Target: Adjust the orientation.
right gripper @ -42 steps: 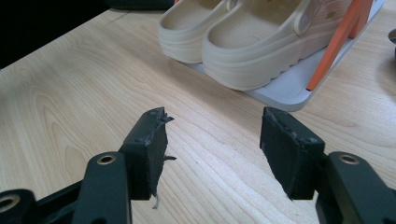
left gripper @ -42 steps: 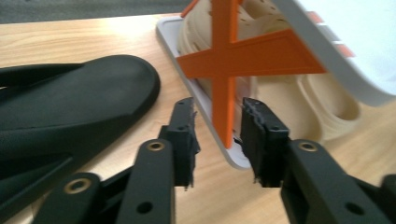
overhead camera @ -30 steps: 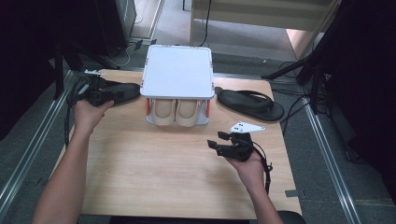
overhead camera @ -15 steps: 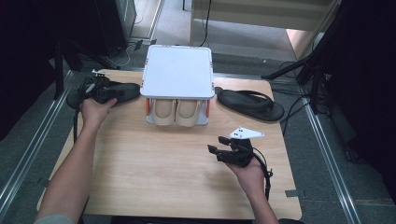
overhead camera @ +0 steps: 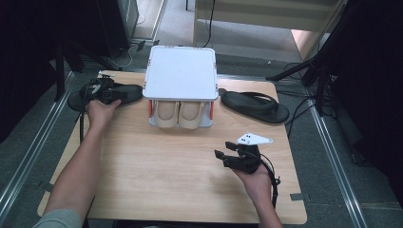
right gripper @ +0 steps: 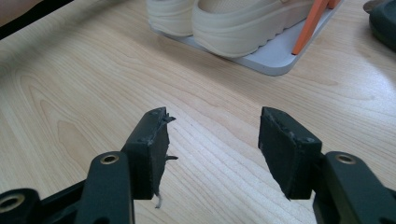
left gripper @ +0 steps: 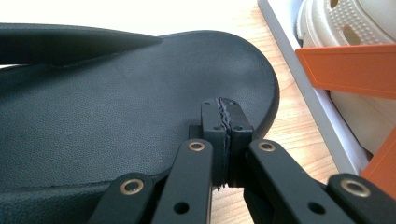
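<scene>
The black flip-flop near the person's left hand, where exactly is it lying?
In the high view the black flip-flop lies at the table's far left edge, just left of the white shoe rack, under the left gripper.

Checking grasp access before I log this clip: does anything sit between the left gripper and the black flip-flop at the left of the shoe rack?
Nothing visible does. The left gripper is already at the black flip-flop, jaws shut, by its sole's edge; whether they pinch it I cannot tell. The shoe rack stands beside it, not between.
</scene>
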Demonstrator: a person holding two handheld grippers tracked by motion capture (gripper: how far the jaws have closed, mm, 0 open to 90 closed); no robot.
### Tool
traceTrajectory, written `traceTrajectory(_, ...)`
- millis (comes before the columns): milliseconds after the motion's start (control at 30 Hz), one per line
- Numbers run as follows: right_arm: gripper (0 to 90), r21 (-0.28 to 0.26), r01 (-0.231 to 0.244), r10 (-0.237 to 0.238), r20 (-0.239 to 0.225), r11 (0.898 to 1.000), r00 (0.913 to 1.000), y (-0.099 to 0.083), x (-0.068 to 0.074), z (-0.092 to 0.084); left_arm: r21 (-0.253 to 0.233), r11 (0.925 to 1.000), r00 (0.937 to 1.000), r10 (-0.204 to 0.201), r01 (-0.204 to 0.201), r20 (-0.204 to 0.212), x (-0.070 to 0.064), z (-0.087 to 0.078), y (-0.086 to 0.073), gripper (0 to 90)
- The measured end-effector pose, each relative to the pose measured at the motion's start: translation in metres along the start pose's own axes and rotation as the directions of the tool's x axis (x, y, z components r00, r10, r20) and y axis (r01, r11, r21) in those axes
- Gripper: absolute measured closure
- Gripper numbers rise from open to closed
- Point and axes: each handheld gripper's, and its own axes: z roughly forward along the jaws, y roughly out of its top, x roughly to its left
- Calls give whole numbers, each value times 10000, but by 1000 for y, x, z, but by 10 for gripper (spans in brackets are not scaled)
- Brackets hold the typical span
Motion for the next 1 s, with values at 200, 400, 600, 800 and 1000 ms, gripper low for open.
traceTrajectory(200,443,-34,-15,15,6,10000,10000,0,-1,-1,99,10000,9999,2,-3,153,0,-1,-2,900)
traceTrajectory(400,444,-66,-40,40,-9,10000,10000,2,-3,0,250,9996,9997,113,-118,198,-1,-6,-7,900)
traceTrajectory(600,445,-70,72,-73,-129,9999,9999,6,-4,3,466,9985,9995,276,-285,181,-6,-14,-15,900)
traceTrajectory(800,445,-43,179,-180,-319,9998,9993,10,-3,8,569,9979,9994,307,-316,175,-9,-23,-26,900)
traceTrajectory(1000,446,-16,280,-280,-439,9996,9986,13,-1,13,623,9976,9994,290,-301,190,-11,-33,-38,900)
